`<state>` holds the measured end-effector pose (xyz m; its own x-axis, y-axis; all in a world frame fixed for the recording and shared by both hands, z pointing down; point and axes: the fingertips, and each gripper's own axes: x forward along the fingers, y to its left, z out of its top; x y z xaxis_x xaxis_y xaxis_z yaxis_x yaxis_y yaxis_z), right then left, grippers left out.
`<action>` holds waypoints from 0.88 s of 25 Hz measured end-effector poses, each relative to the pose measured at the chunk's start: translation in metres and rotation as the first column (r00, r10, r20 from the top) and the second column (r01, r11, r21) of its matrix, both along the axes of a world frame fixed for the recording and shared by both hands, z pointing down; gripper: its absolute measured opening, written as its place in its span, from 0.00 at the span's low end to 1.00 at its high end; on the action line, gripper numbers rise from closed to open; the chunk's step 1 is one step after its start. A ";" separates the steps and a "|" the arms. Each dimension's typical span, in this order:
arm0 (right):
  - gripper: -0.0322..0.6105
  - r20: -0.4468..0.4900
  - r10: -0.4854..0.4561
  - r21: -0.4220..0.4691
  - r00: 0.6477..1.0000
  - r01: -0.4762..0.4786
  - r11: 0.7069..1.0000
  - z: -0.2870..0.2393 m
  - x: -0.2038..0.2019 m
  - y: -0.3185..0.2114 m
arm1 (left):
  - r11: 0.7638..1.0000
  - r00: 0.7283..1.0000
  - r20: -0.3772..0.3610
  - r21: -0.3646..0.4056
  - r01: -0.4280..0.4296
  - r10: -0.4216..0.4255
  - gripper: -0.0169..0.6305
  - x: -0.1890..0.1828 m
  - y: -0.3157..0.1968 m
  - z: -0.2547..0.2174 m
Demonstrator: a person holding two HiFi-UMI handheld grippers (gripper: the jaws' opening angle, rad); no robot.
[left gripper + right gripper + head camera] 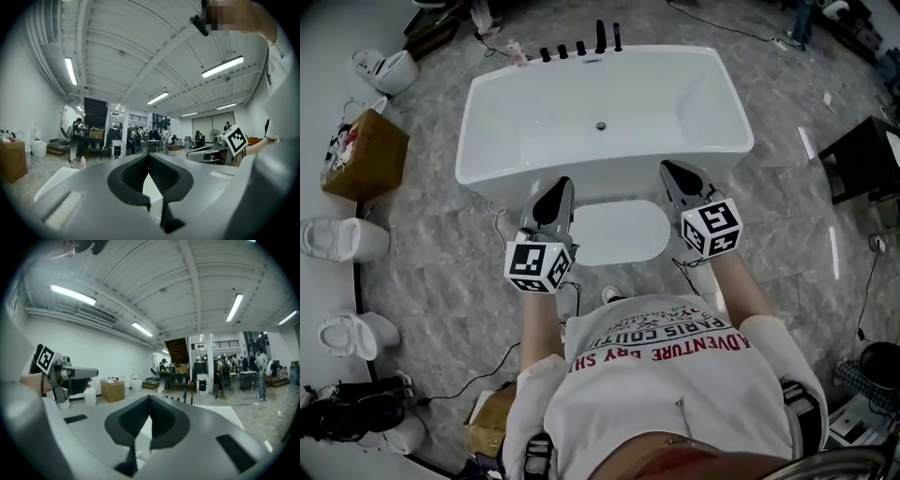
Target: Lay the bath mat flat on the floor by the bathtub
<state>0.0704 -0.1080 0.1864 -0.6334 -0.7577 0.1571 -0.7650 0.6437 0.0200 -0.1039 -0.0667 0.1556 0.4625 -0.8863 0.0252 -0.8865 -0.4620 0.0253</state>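
The pale oval bath mat [619, 232] lies flat on the grey floor against the front of the white bathtub [492, 103]. Both grippers are held up high and level above it, side by side, pointing toward the tub. My left gripper [563, 184] is shut with nothing between its jaws, and its tips meet in the left gripper view [148, 159]. My right gripper [667, 167] is likewise shut and empty [150, 401]. Each gripper view shows the other gripper off to the side: the right gripper [220, 150] and the left gripper [70, 376].
Black taps [581, 47] line the tub's far rim. A cardboard box [364, 155] and several white toilets [342, 238] stand along the left wall. A black cabinet [862, 159] is at the right. Cables [487, 370] trail over the floor near the person's feet.
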 end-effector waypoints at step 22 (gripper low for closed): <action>0.06 -0.005 -0.074 0.061 0.997 0.074 0.995 -0.018 -0.021 0.003 | 0.997 0.997 0.043 -0.006 0.071 -0.071 0.05 -0.026 -0.002 -0.016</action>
<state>0.0498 -0.1046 0.1683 -0.6876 -0.7171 0.1136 -0.7154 0.6959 0.0629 -0.1296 -0.0684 0.1392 0.3970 -0.9164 0.0505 -0.9174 -0.3979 -0.0096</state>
